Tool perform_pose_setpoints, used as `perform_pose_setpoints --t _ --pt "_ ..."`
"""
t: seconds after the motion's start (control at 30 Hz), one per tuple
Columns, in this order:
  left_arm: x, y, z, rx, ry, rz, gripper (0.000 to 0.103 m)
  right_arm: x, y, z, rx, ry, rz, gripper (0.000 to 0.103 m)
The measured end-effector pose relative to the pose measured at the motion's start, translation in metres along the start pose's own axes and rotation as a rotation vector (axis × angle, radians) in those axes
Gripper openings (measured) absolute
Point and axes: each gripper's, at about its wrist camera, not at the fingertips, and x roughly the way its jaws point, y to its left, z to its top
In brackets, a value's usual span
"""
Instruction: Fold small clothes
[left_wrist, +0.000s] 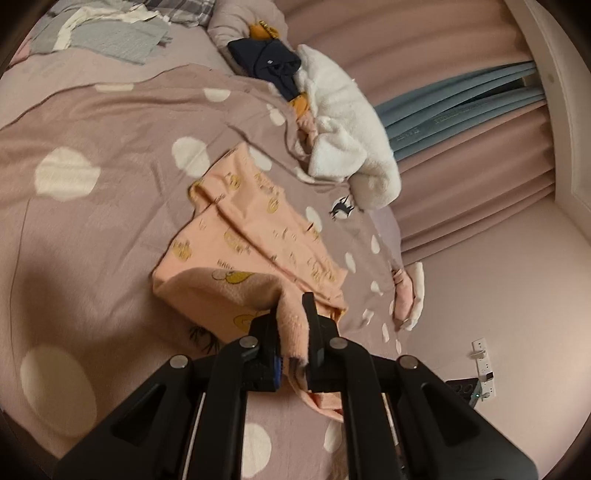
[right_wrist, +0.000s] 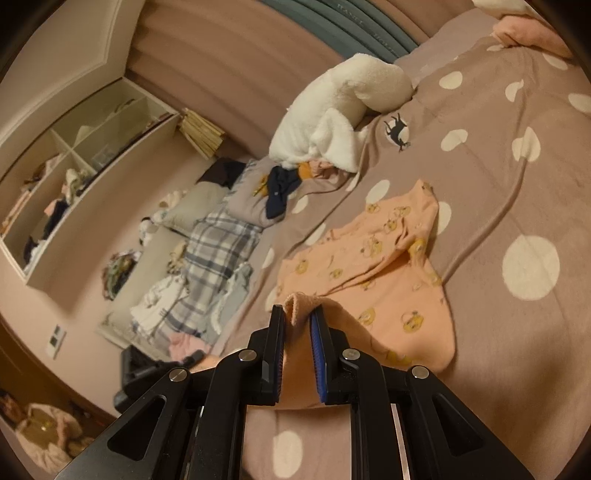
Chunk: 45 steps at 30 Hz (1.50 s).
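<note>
A small peach garment (left_wrist: 255, 236) with yellow cartoon prints lies partly folded on the dotted mauve bedspread (left_wrist: 92, 122). My left gripper (left_wrist: 291, 314) is shut on one near edge of it and lifts that edge. In the right wrist view the same garment (right_wrist: 384, 266) spreads ahead, and my right gripper (right_wrist: 297, 317) is shut on another near edge, with cloth bunched between the fingers.
A white fleece garment (left_wrist: 343, 122) and dark navy clothes (left_wrist: 266, 62) are piled at the bed's far edge by the pink curtain. Grey folded cloths (left_wrist: 114, 33) lie at the head. A plaid blanket (right_wrist: 218, 254), loose clothes and a white shelf (right_wrist: 74, 177) are beside the bed.
</note>
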Motion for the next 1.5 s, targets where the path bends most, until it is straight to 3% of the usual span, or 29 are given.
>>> perform_pose_setpoints --t 0.1,0.43,0.6,0.7,0.77,0.87,0.97,1.1,1.27,1.43,1.5 --pt "0.012 0.001 0.015 0.003 0.001 0.034 0.008 0.006 -0.001 0.006 -0.001 0.016 0.004 0.014" --pt "0.056 -0.014 0.05 0.04 0.012 -0.021 0.008 0.017 -0.003 0.042 -0.033 0.01 -0.08 0.009" --pt "0.083 -0.013 0.076 0.003 0.017 -0.052 0.008 0.027 -0.014 0.061 -0.014 0.006 -0.094 0.007" --pt "0.101 -0.017 0.097 0.043 0.014 0.002 0.008 0.039 -0.027 0.083 0.004 0.012 -0.114 0.007" --pt "0.112 -0.015 0.11 0.037 -0.029 0.041 0.008 0.05 -0.035 0.096 0.016 0.021 -0.127 0.007" --pt "0.138 -0.004 0.126 0.005 -0.018 0.022 0.009 0.076 -0.049 0.118 0.035 0.053 -0.167 0.007" --pt "0.167 0.003 0.139 0.02 0.01 0.125 0.008 0.098 -0.056 0.132 0.023 0.094 -0.217 0.007" --pt "0.188 0.012 0.149 0.051 -0.019 0.173 0.01 0.123 -0.068 0.147 -0.001 0.108 -0.255 0.007" --pt "0.207 0.015 0.156 0.101 0.026 0.292 0.013 0.15 -0.093 0.149 0.057 0.156 -0.389 0.007" --pt "0.21 0.007 0.171 0.151 -0.051 0.39 0.036 0.158 -0.101 0.151 0.04 0.133 -0.431 0.007" --pt "0.207 0.003 0.179 0.162 -0.106 0.443 0.051 0.157 -0.099 0.157 0.037 0.1 -0.459 0.008"
